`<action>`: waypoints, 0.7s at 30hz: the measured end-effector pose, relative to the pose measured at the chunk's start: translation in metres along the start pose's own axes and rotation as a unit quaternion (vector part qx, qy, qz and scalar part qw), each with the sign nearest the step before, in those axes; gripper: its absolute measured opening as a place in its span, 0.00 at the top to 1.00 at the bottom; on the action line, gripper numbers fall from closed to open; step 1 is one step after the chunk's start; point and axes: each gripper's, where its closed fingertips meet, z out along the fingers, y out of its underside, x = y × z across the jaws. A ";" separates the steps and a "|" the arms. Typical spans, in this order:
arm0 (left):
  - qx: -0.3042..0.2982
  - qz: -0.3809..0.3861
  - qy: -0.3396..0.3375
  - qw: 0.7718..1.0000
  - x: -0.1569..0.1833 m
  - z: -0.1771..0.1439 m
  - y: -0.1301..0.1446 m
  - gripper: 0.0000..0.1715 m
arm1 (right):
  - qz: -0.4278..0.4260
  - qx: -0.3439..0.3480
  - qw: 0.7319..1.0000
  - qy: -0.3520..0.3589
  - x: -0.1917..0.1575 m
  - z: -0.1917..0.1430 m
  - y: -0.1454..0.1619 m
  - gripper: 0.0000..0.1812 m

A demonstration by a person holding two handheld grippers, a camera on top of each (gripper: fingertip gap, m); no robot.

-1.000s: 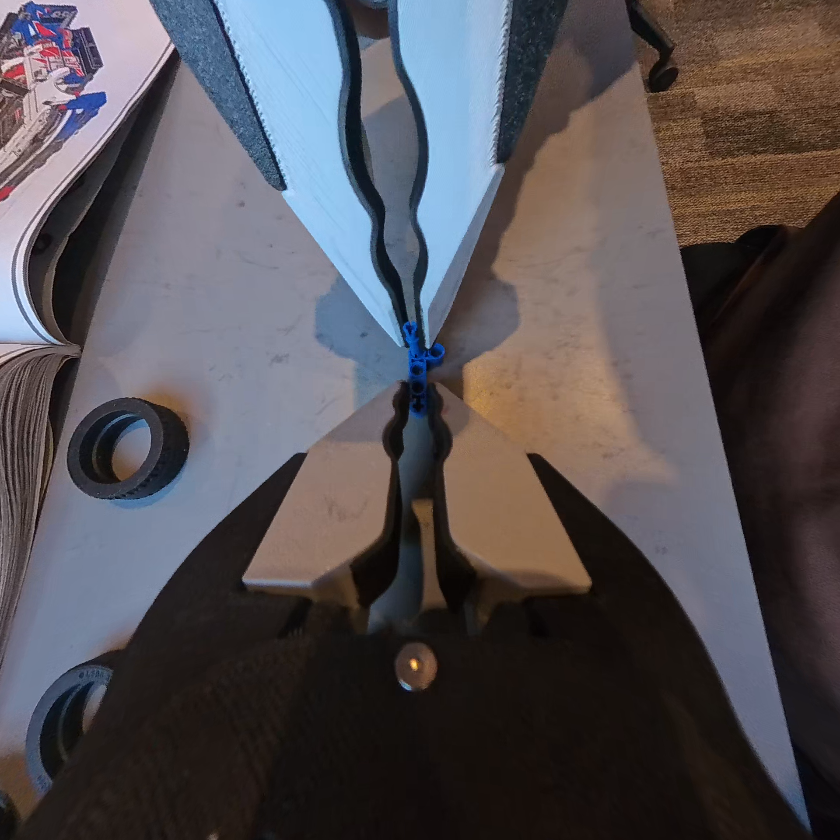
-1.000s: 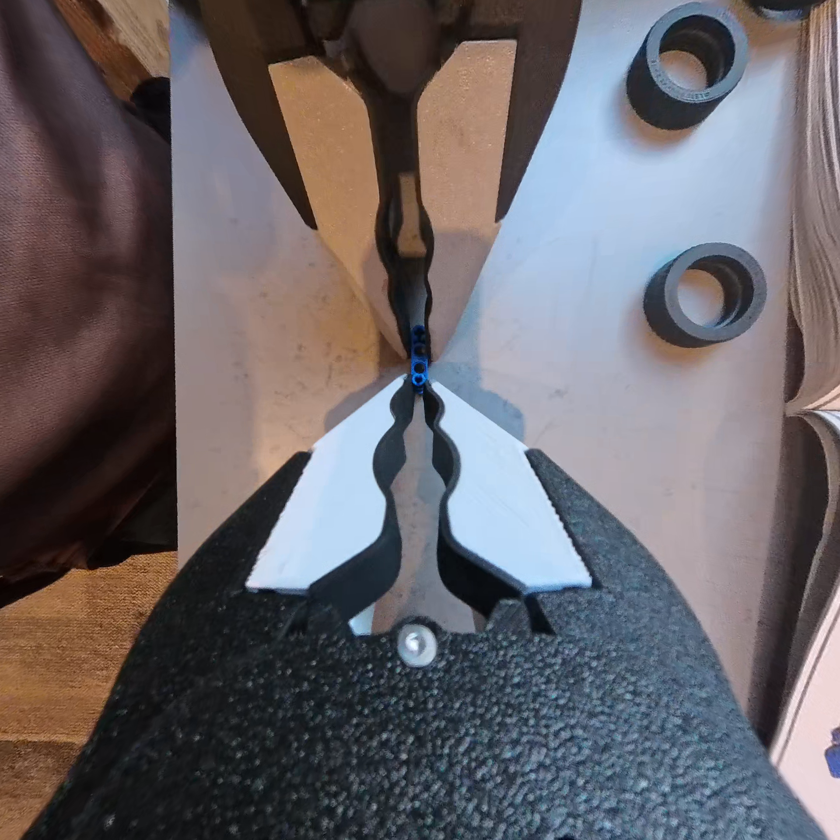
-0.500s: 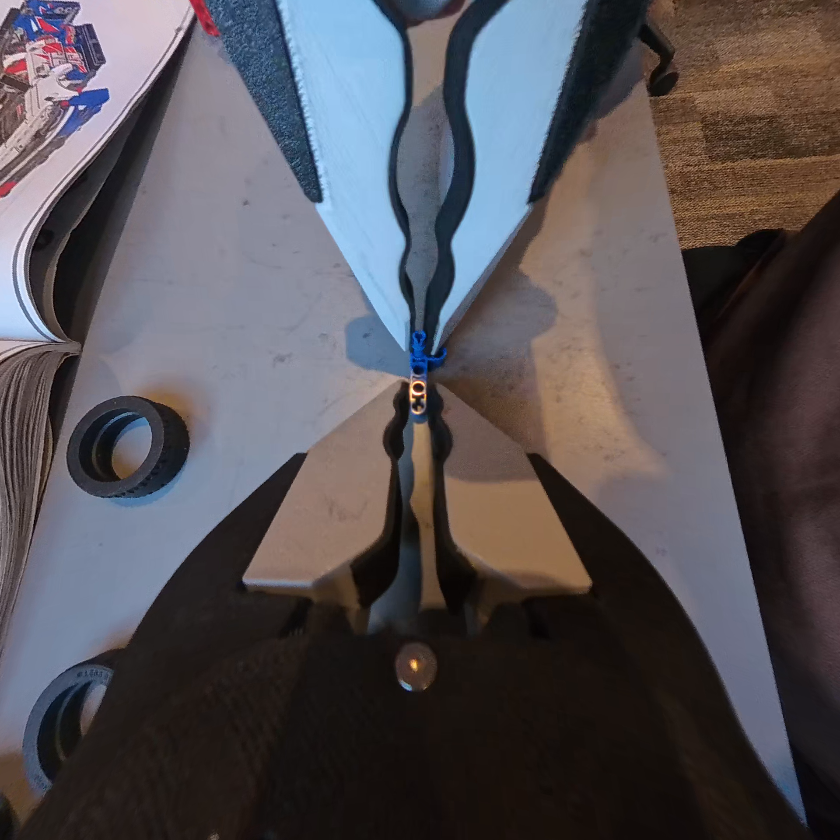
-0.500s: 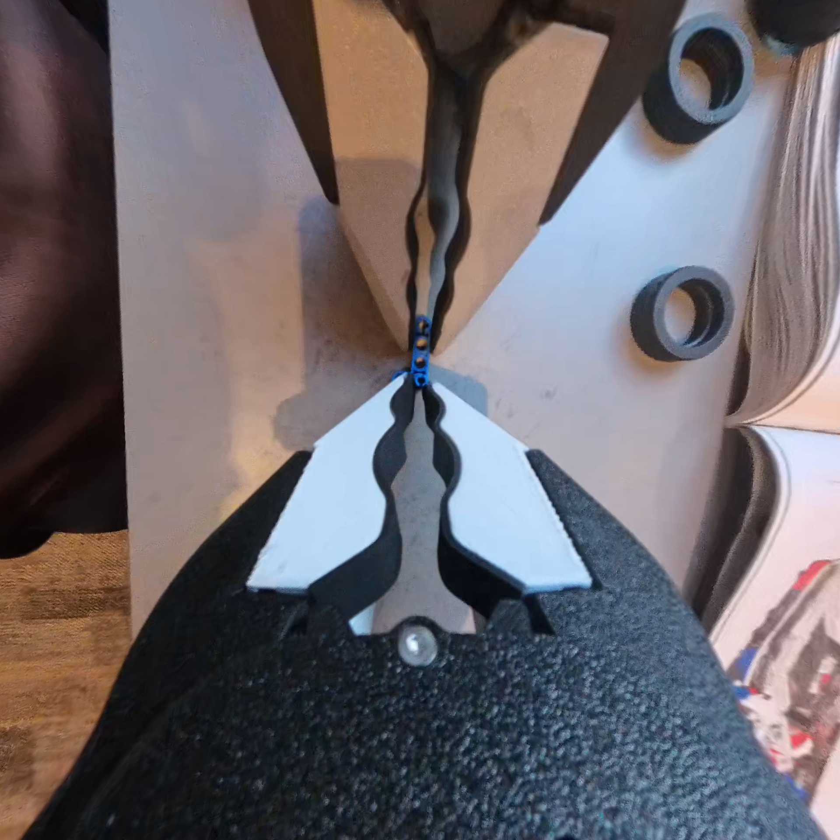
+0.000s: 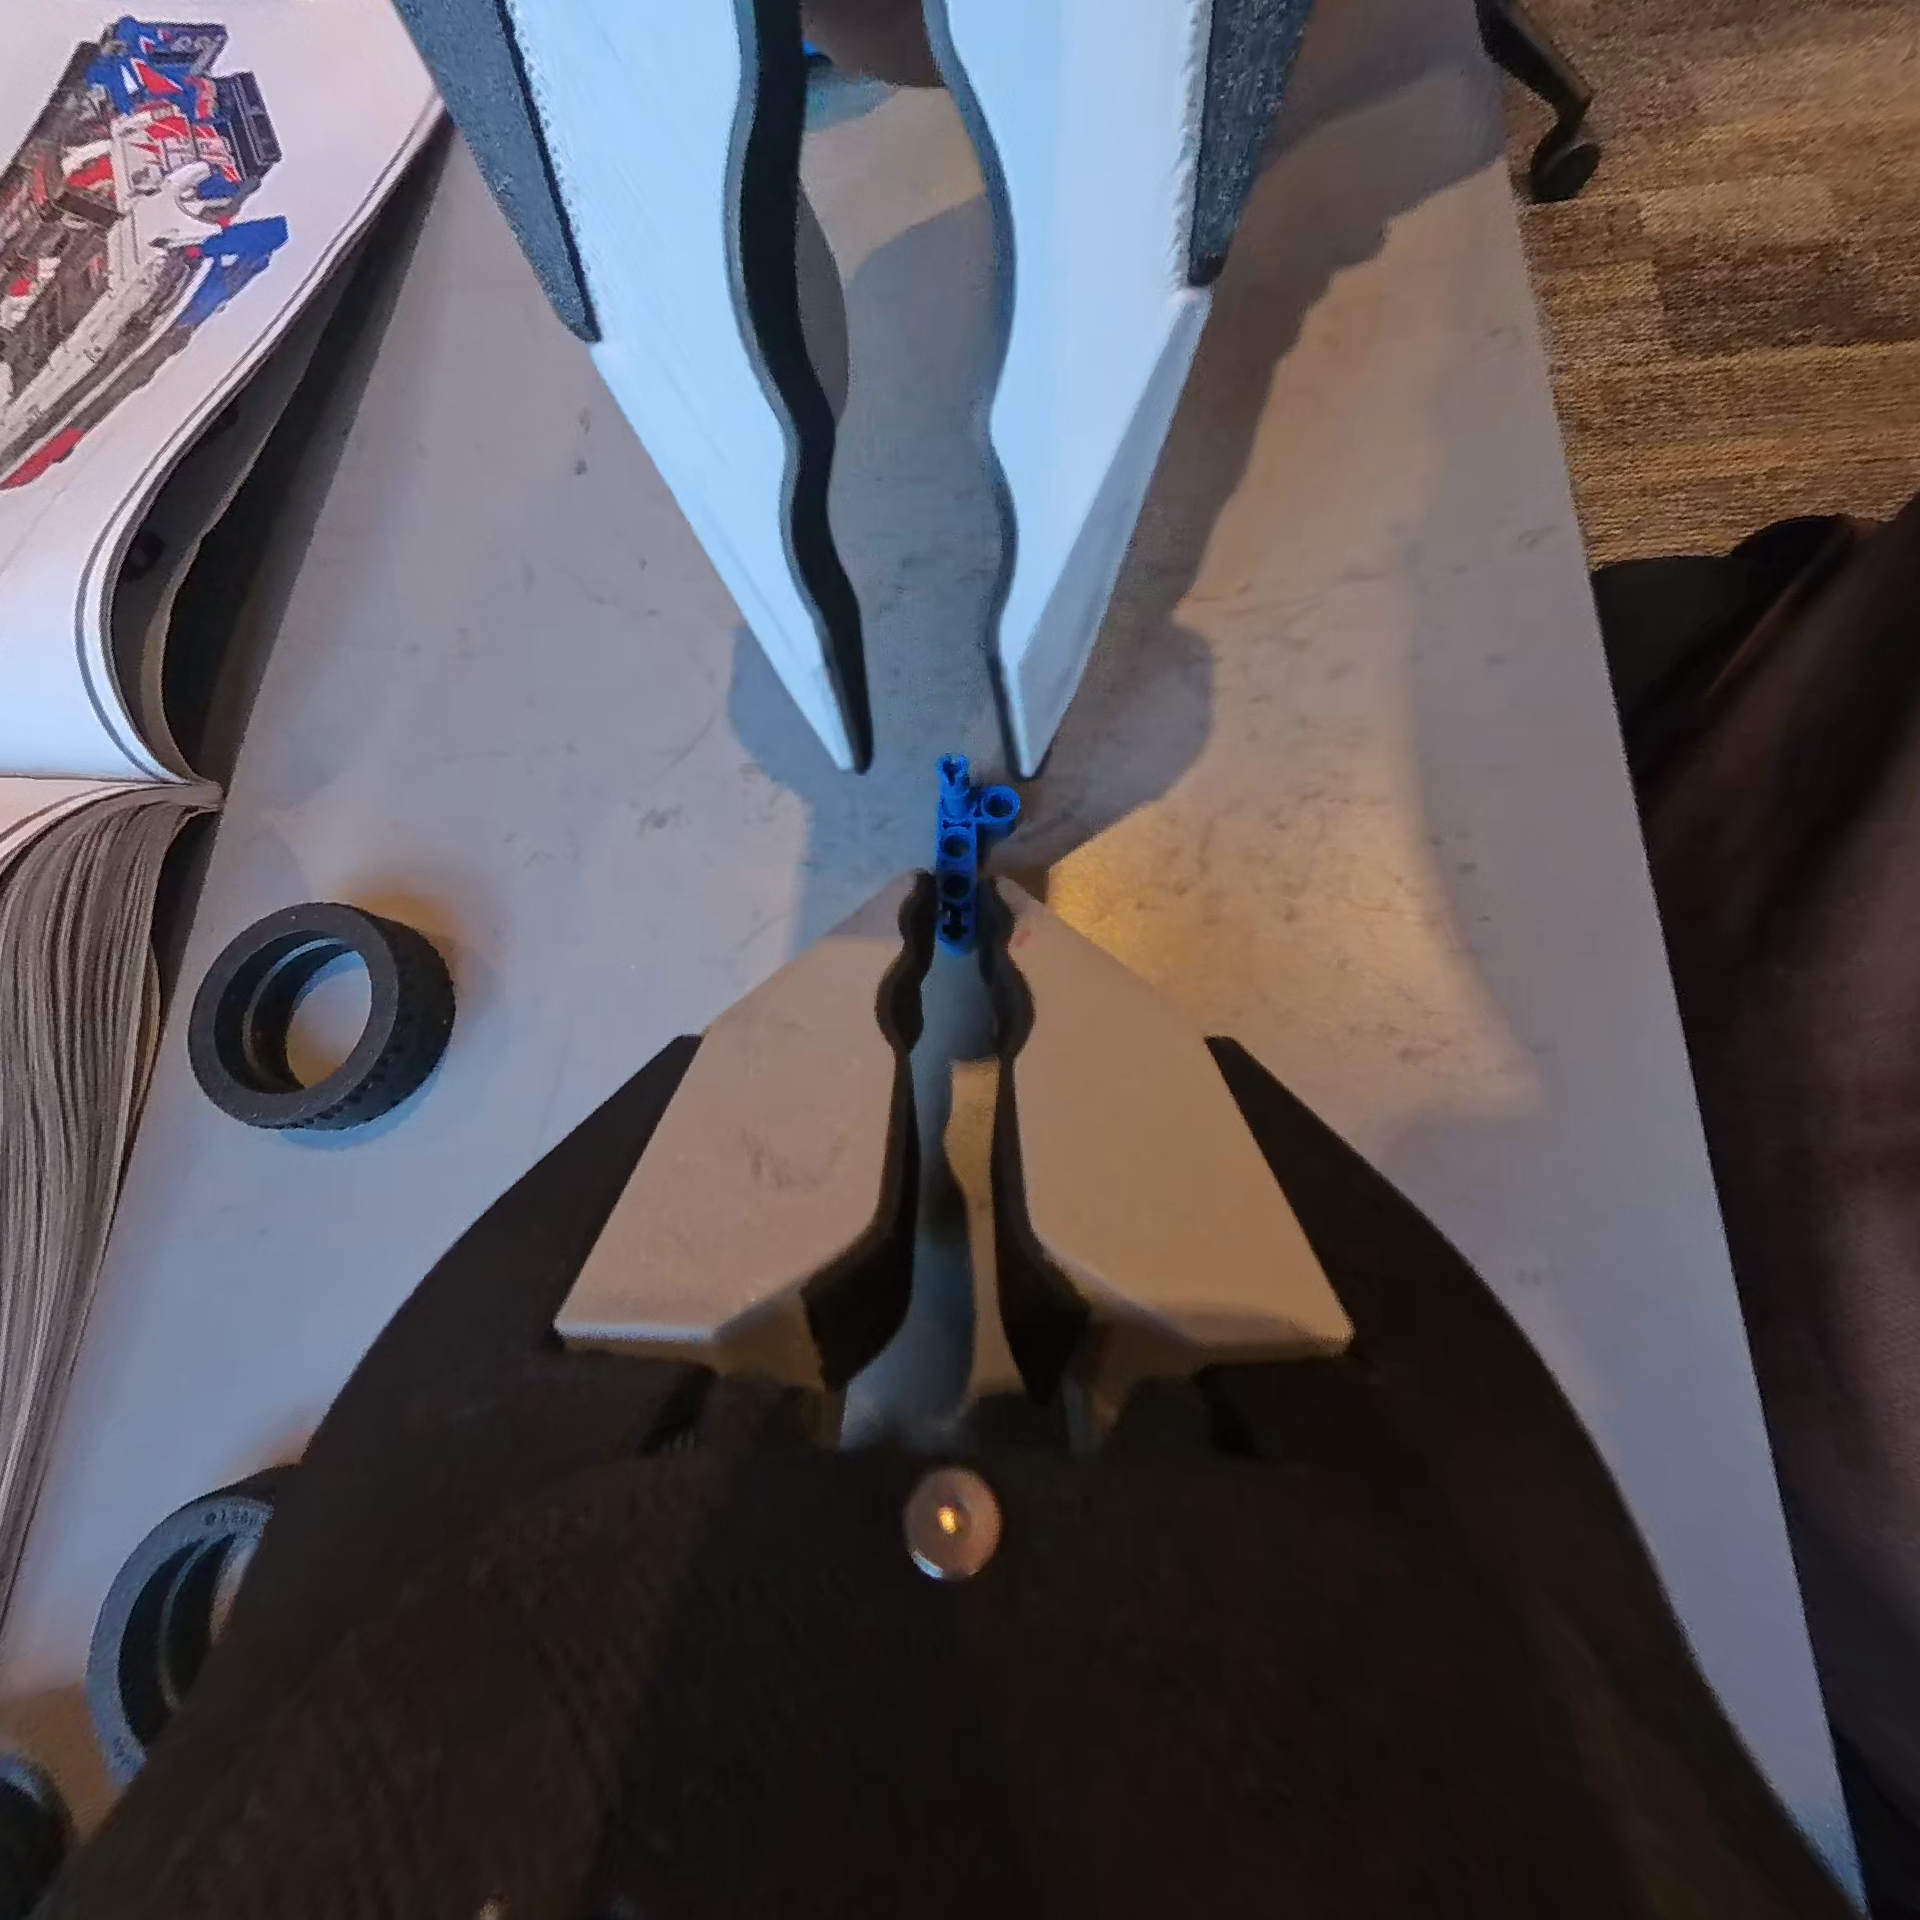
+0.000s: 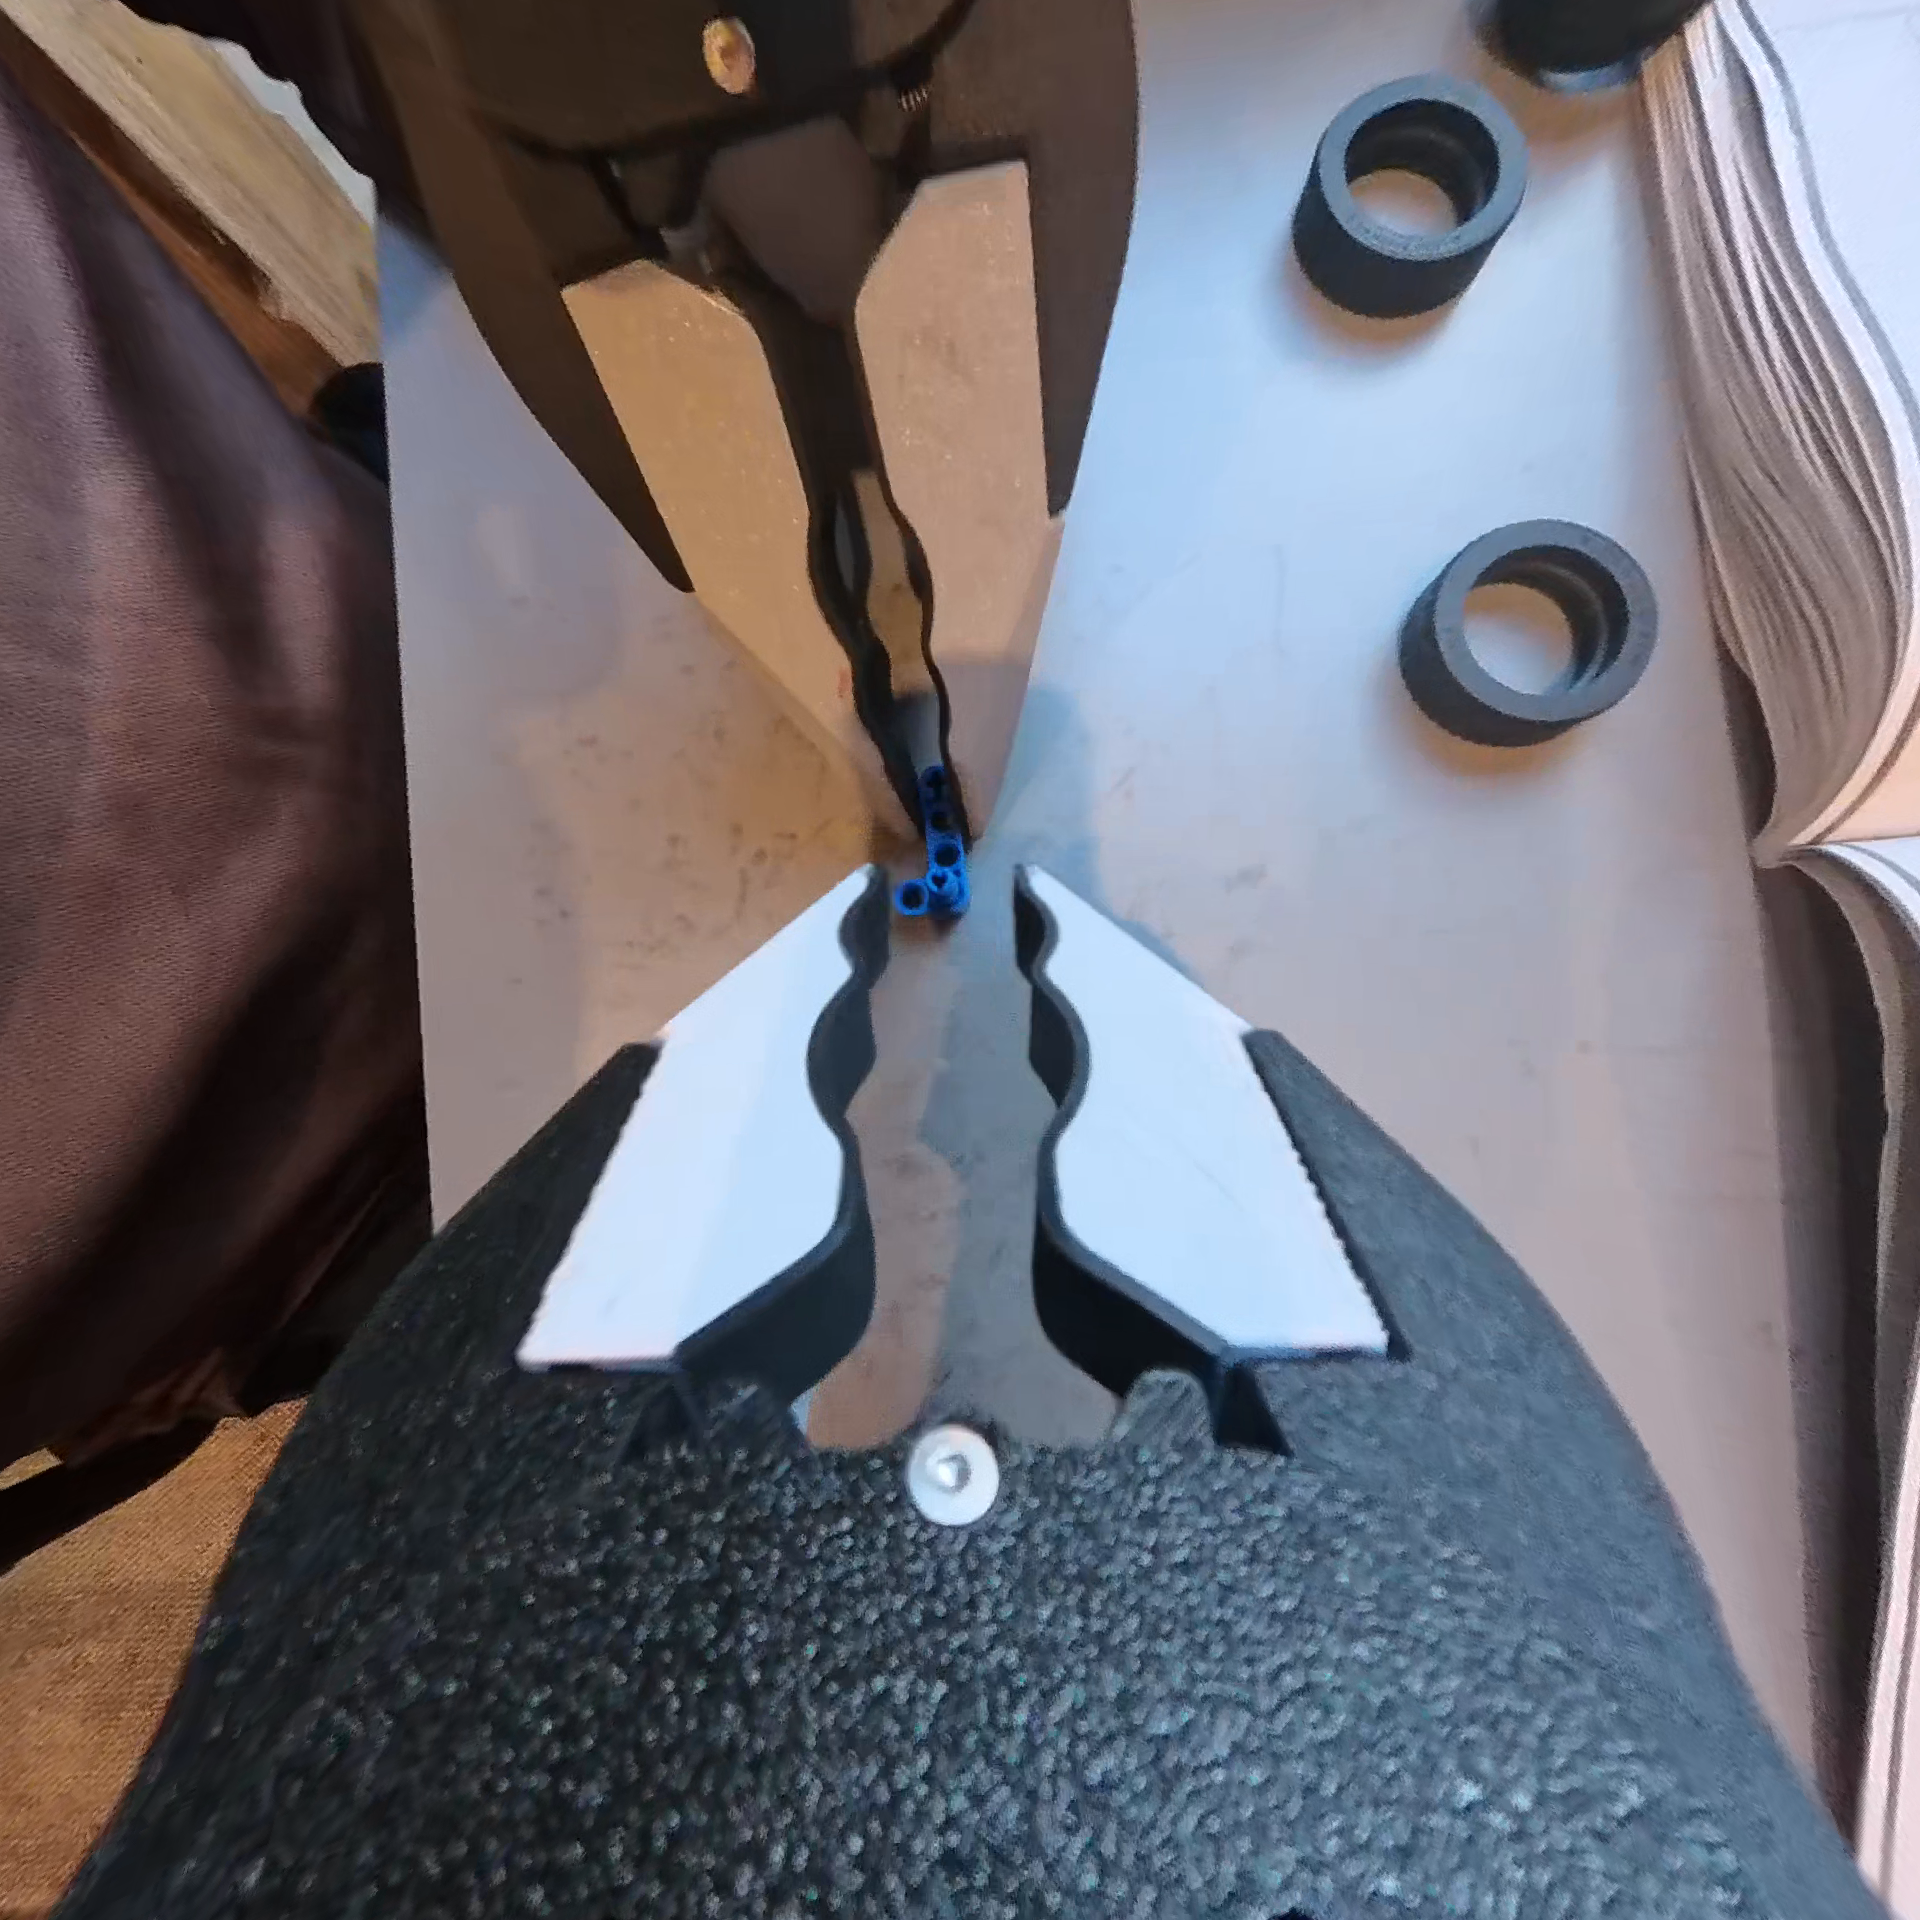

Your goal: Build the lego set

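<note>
One blue piece (image 5: 957, 854) end hidden in left gripper (image 5: 958, 914) (clamped)

A pale, scuffed counter (image 5: 1299, 1039) is filling most of both views, narrow and running away from the camera. Warm light is pooling on it in an orange patch, while cooler, bluish light is washing the rest. Beyond its edge, brown patterned carpet (image 5: 1745, 260) is covering the floor, and a dark chair caster (image 5: 1558, 156) is resting on it. In the right wrist view, a light wooden surface (image 6: 208, 229) is showing at the upper left.
</note>
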 end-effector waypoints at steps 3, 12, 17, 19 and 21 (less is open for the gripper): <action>0.009 -0.020 0.013 1.000 0.001 -0.002 -0.002 0.97 | -0.012 -0.004 1.000 0.019 -0.001 0.001 0.006 0.80; 0.085 -0.145 0.080 0.983 -0.005 -0.018 -0.019 0.98 | -0.185 0.028 0.953 0.240 0.008 -0.020 -0.012 0.79; 0.100 -0.188 0.092 0.973 -0.008 -0.020 -0.022 0.98 | -0.261 -0.015 0.921 0.288 0.004 -0.017 -0.020 0.81; 0.103 -0.192 0.091 0.972 -0.008 -0.021 -0.022 0.98 | -0.266 -0.024 0.918 0.294 0.006 -0.013 -0.019 0.81; 0.107 -0.194 0.090 0.971 -0.008 -0.022 -0.022 0.98 | -0.266 -0.027 0.916 0.300 0.009 -0.012 -0.019 0.82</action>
